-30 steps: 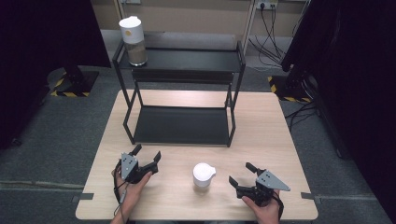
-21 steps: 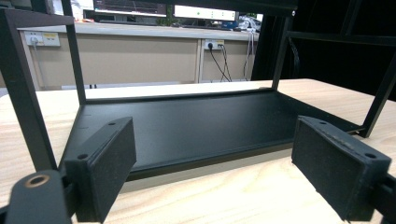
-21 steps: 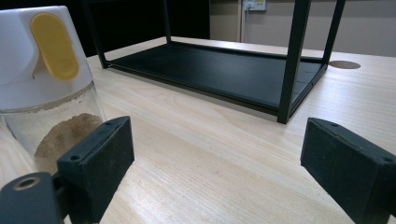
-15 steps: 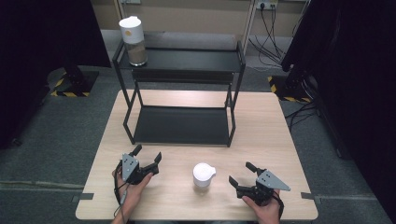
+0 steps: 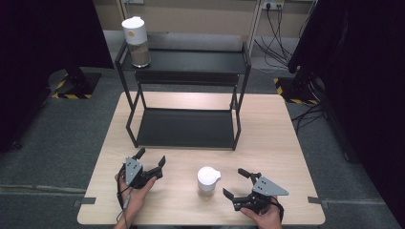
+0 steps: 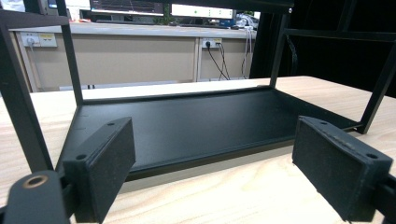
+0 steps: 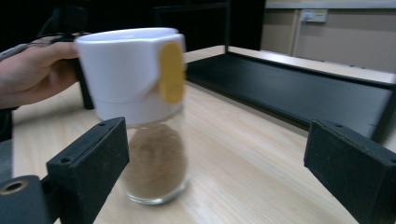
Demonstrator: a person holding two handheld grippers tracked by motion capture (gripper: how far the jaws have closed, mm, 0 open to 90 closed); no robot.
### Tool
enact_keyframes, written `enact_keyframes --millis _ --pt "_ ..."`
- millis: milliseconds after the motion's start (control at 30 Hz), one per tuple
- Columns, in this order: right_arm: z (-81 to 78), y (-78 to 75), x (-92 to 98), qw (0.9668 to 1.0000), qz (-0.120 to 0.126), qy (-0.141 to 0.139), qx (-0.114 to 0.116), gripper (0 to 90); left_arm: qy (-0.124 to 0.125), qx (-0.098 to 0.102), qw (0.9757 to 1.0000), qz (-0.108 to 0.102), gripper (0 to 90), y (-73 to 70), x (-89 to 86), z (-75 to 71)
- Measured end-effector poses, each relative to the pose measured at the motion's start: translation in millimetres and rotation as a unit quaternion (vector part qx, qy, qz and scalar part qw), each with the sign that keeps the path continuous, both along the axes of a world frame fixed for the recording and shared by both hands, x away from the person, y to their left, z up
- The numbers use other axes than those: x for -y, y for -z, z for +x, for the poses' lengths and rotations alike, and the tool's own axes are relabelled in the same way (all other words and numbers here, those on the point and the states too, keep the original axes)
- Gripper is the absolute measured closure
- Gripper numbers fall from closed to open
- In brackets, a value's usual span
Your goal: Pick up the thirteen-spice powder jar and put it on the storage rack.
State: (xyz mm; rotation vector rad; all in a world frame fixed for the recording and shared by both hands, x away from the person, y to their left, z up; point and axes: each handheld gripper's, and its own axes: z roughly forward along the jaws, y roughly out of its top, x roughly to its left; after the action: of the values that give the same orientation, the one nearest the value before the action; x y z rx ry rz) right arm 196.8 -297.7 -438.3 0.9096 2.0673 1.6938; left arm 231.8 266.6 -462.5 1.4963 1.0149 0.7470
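Left tongs [image 5: 152, 161]: held in the person's left hand [image 5: 136, 193] at the near left of the wooden surface [image 5: 277, 138], jaws standing wide apart with nothing between them; they have just been opening. In the left gripper view the two pads face the lower shelf of the black two-tier rack [image 6: 196, 121], which lies just beyond them, with bare surface between the pads. The rack [image 5: 184, 86] stands at the middle of the surface toward the far side; on the left end of its top shelf stands a glass jar with a white lid [image 5: 136, 40], holding brown powder. Centre near: a second white-lidded glass jar [image 5: 207, 180] stands upright on the surface between the two tongs, apart from both. In the right gripper view this jar [image 7: 147, 116] shows a yellow oval tab on its lid and brown powder in its lower part; it sits close to one pad, not gripped, slightly blurred. Right tongs [image 5: 235, 182]: held in the person's right hand [image 5: 262, 217] at the near right, pointed toward the jar, jaws spread wide and empty; they too have just been opening.
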Motion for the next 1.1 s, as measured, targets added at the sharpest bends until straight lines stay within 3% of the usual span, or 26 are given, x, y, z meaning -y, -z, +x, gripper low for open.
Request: enact_keyframes --millis 167,600,1100 --pt "6.5 -0.7 -11.3 0.9997 -0.001 -0.025 0.004 7.0 0.0 0.0 1.0 0.0 12.7 0.0 0.0 0.1" --pt "19.2 -1.8 -34.4 0.9979 -0.017 -0.06 0.017 11.4 -0.001 0.0 1.0 -0.001 12.7 0.3 0.2 -0.2" --pt "37.6 1.4 -46.7 0.9955 -0.031 -0.089 0.011 29.1 0.0 0.001 1.0 0.002 12.8 0.0 0.3 -0.2"
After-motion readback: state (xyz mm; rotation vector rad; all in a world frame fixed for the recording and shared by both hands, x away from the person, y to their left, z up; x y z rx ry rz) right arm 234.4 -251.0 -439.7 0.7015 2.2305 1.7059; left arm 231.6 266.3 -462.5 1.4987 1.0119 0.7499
